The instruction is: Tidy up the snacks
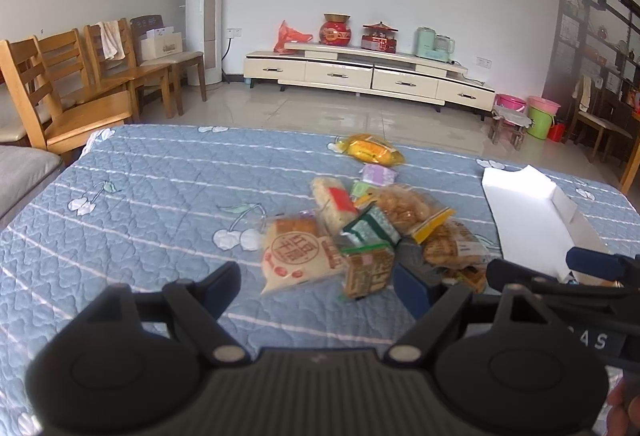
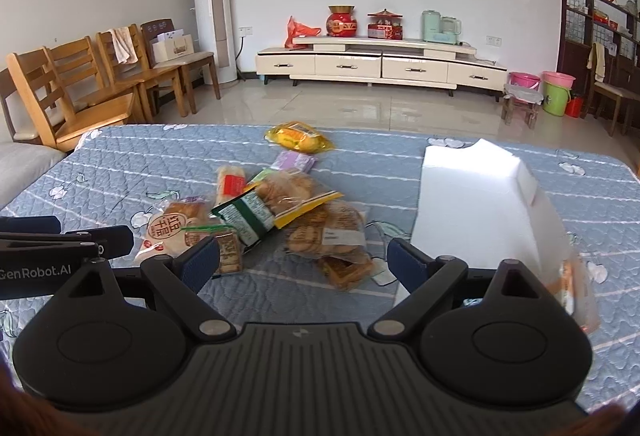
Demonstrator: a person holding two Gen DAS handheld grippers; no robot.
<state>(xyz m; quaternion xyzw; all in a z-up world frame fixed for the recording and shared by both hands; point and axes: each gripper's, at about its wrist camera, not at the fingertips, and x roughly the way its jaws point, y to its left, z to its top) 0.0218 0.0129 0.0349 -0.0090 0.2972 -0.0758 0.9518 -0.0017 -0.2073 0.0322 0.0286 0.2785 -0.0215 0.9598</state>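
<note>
A pile of wrapped snacks (image 1: 372, 224) lies on the blue quilted table (image 1: 152, 188); it also shows in the right wrist view (image 2: 288, 212). It includes a round red-bean cake pack (image 1: 292, 256), cracker bags (image 2: 328, 232), a green pack (image 2: 244, 216) and a yellow pack (image 1: 372, 149) lying apart farther back. A white open box (image 2: 476, 204) lies to the right of the pile. My left gripper (image 1: 316, 286) is open and empty, just before the pile. My right gripper (image 2: 300, 260) is open and empty, near the cracker bags.
Wooden chairs (image 1: 80, 88) stand beyond the table's left side. A cream TV cabinet (image 1: 360, 72) with ornaments runs along the far wall, a white tower air conditioner (image 1: 204, 4) stands left of it, and pink and green buckets (image 1: 540, 116) stand at the right.
</note>
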